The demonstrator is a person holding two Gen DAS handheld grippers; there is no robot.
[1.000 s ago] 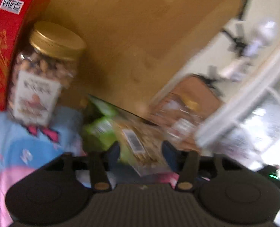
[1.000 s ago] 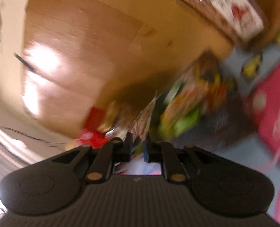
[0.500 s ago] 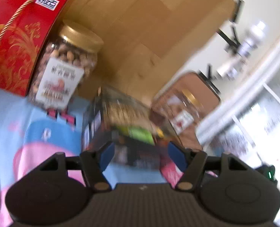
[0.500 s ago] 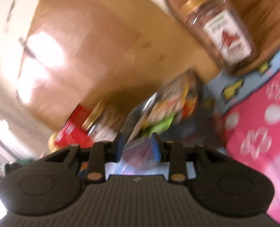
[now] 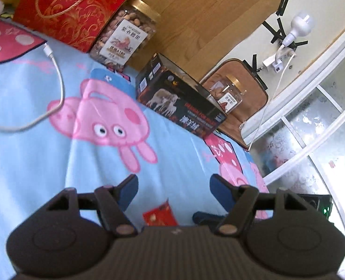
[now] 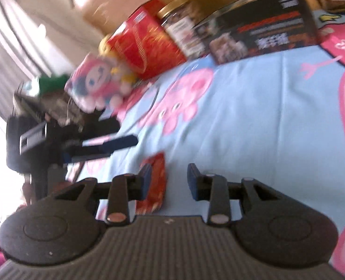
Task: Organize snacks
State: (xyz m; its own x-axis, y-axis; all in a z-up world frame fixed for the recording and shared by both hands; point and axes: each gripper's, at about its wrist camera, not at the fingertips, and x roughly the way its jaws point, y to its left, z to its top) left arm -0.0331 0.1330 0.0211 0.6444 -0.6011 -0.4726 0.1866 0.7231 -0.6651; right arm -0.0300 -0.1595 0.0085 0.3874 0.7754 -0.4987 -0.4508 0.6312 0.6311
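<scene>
The left hand-held gripper (image 5: 173,186) hovers with its jaws apart and empty above the blue cartoon bed sheet (image 5: 32,151); a small red snack packet (image 5: 159,215) lies just below it, so picking it up seems the next step. In the right view, the right hand-held gripper (image 6: 169,179) is also apart and empty, with the flat, crinkled red snack packet (image 6: 156,182) beside its left finger, needing a small shift before closing.

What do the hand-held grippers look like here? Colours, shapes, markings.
Both match. The left hand-held gripper and right hand-held gripper have a black ribbed body, two round black domes at the sides, black linkage arms with copper-coloured pivot pins, and blue pads on the fingertips. No cables or sleeves are visible on either.
</scene>
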